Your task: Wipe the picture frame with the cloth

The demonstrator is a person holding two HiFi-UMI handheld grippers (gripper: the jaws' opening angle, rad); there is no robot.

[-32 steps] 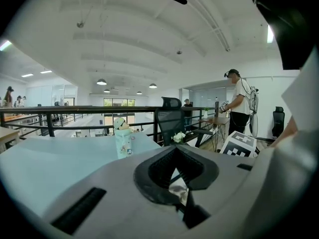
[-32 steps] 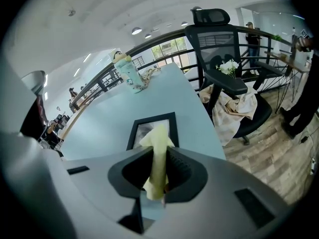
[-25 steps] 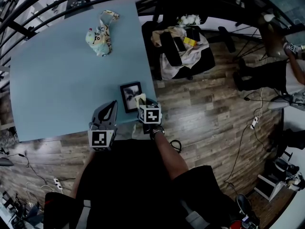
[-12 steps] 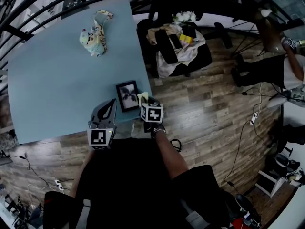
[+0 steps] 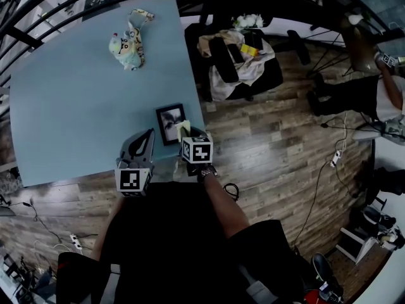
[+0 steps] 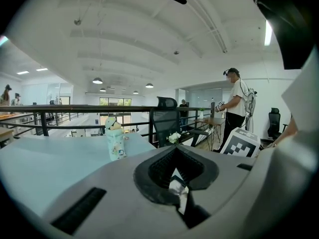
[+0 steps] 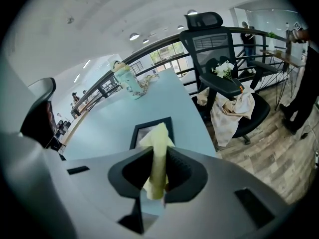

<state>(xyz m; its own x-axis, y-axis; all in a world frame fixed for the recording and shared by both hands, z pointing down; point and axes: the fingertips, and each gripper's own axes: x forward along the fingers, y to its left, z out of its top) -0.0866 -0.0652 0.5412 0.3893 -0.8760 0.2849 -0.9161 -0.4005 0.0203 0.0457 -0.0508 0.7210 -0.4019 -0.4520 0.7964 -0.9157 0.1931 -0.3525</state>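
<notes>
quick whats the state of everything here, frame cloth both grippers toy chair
picture frame: lying flat, face up, near the table edge
cloth: bunched, pinched in the right gripper
right gripper: shut on the cloth
left gripper: jaws together, empty
soft toy: upright on the far table side
office chair: draped with clothes

Soft cloth (image 7: 157, 143); matt, smooth tbl top (image 5: 76, 106).

We see the left gripper (image 6: 176, 149), jaws together and holding nothing, above a pale blue table (image 6: 50, 163). Beyond it a pastel plush toy (image 6: 114, 142) stands upright, near a black mesh office chair (image 6: 167, 117).
</notes>
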